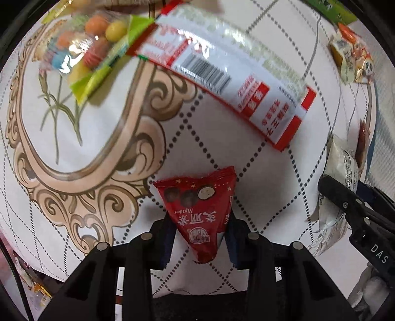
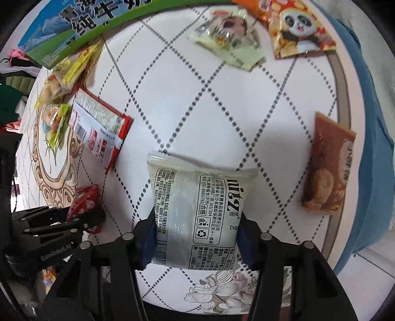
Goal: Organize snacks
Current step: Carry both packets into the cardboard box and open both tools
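Note:
A small red triangular chocolate packet (image 1: 195, 197) lies on the white patterned tablecloth (image 1: 222, 153), and my left gripper (image 1: 200, 223) is shut on its lower part. The right wrist view shows that same red packet (image 2: 85, 200) at the far left, with the left gripper (image 2: 82, 219) on it. A white and silver snack packet (image 2: 197, 195) sits between the blue pads of my right gripper (image 2: 197, 223), which press on both of its sides. In the left wrist view, the white packet (image 1: 338, 160) and a right gripper finger (image 1: 345, 197) show at the right edge.
A long red and white packet (image 1: 222, 74) and a bag of coloured candies (image 1: 91, 49) lie beyond the red packet. A panda packet (image 2: 296, 27), a pale green packet (image 2: 229, 42), a brown packet (image 2: 325, 168) and a green milk box (image 2: 81, 22) ring the table. Blue cloth (image 2: 370, 123) lines the right edge.

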A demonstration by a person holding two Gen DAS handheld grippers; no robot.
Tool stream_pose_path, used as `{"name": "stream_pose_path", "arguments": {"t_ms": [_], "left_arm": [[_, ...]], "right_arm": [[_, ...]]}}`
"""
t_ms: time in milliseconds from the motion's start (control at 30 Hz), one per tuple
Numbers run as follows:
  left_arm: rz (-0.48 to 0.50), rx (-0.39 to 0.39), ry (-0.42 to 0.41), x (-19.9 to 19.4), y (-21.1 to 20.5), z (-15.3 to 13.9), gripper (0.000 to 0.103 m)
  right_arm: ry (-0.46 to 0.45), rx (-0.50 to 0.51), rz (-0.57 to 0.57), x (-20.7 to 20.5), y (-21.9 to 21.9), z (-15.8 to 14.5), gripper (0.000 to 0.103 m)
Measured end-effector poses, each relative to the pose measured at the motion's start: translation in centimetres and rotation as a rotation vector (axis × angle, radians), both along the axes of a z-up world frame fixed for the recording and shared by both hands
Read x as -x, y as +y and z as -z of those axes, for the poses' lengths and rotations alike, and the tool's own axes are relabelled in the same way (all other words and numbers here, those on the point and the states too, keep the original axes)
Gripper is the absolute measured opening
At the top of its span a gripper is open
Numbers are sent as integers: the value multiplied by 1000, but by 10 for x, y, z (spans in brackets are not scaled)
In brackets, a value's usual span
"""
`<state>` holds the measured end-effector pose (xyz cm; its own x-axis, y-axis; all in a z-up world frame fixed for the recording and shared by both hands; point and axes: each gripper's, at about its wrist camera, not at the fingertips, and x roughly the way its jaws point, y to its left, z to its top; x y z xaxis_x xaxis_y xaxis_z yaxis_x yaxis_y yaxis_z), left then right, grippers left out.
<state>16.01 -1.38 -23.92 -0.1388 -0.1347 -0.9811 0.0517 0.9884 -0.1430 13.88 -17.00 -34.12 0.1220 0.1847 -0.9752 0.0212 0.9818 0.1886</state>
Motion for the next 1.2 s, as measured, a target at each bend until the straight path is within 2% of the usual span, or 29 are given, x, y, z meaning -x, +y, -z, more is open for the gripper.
{"name": "stream_pose_path", "arguments": {"t_ms": [167, 333, 433, 533, 633, 733, 833, 900, 1033, 1067, 1100, 1167, 1200], "left_arm": [[-18, 51, -43, -11, 5, -30, 32], [-52, 164, -160, -46, 8, -105, 32], [-51, 229, -261, -79, 4, -162, 32], [-46, 257, -336, -121, -1, -209, 32], [-41, 216, -391, -167, -9, -229, 32], [-45, 146, -400, -209, -14, -228, 32], [-76, 108, -342, -246, -3, -205, 32], [-97, 72, -302, -269, 8, -185, 32], [-110, 15, -241, -283, 17, -161, 34], [-113, 6, -229, -285, 16, -157, 34], [-113, 3, -215, -288, 17, -152, 34], [-119, -16, -184, -290, 17, -146, 41], [-126, -12, -185, -291, 17, -146, 58]], "right_arm": [[-59, -44, -10, -1, -8, -32, 55], [-166, -123, -29, -23, -14, -91, 55], [-261, -167, -44, -51, -19, -139, 54], [-351, -175, -60, -94, -17, -182, 54], [-416, -125, -76, -146, -14, -211, 54], [-427, -55, -91, -205, -3, -219, 54], [-387, -2, -101, -248, -3, -213, 55], [-359, 24, -107, -270, -2, -198, 55], [-286, 43, -84, -301, -4, -164, 57], [-260, 45, -68, -310, -6, -156, 69], [-250, 54, -65, -313, -7, -148, 87], [-233, 55, -58, -317, -8, -141, 97], [-221, 58, -53, -317, -6, -140, 98]]}}
